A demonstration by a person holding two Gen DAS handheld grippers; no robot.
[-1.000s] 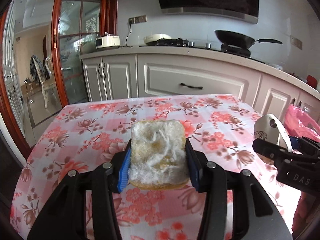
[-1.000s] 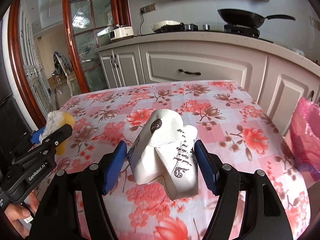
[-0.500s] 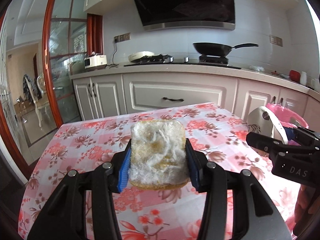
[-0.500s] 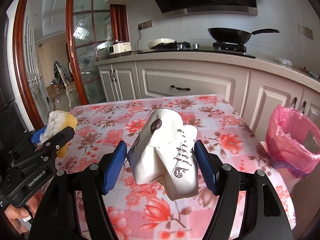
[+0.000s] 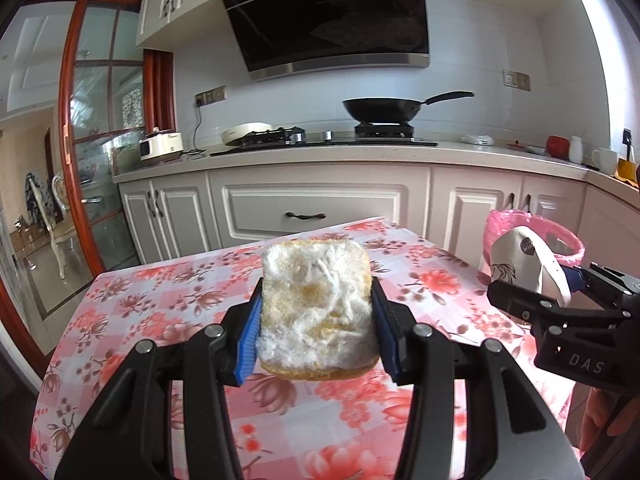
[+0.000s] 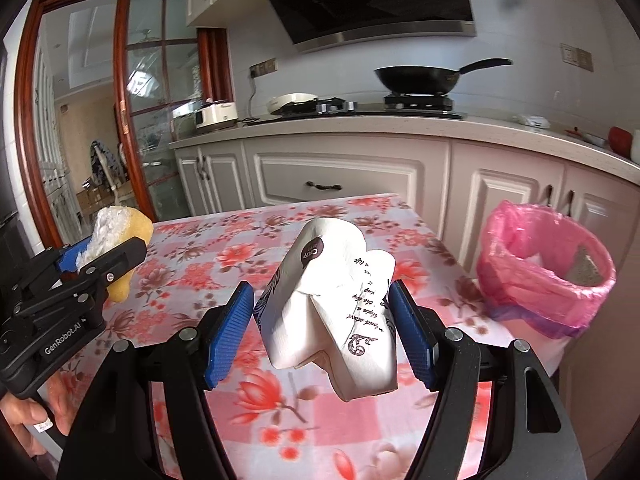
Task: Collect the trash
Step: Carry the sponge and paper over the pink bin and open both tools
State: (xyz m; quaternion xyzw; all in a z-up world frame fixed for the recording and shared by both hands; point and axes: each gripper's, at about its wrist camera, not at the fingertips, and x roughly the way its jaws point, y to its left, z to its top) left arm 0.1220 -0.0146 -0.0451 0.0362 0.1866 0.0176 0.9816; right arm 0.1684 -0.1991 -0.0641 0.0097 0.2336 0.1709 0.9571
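Yellow sponge [image 5: 318,308], coated on its face with white fluff, is clamped between the blue-padded fingers [image 5: 250,336] of the left gripper [image 5: 316,320] and is held in the air above the worktop [image 5: 160,300], which is covered by a pink flowered cloth. Seen from the right wrist, the same sponge [image 6: 120,236] and left gripper [image 6: 94,266] are found far to the left of the bin [image 6: 544,276], over the left edge of the worktop [image 6: 224,256], and part of a hand [image 6: 36,416] is seen at the gripper's handle.

Nearer to the bin, a crumpled white paper cup [image 6: 340,308] with dark printed lettering is gripped on both sides by the blue fingers [image 6: 230,336] of the right gripper [image 6: 324,336]; it is carried clear of the cloth, left of the bin and not above it. From the left wrist, the cup [image 5: 524,264] and right gripper [image 5: 560,300] are seen directly in front of the bin [image 5: 500,224].

At the right corner of the worktop, beside it and lower, the bin is lined with a pink bag, and some pale and grey rubbish is visible inside. Behind the bin, white cabinets [image 6: 340,176] are seen, and to its upper left a black pan [image 6: 416,78] is set on the stove.
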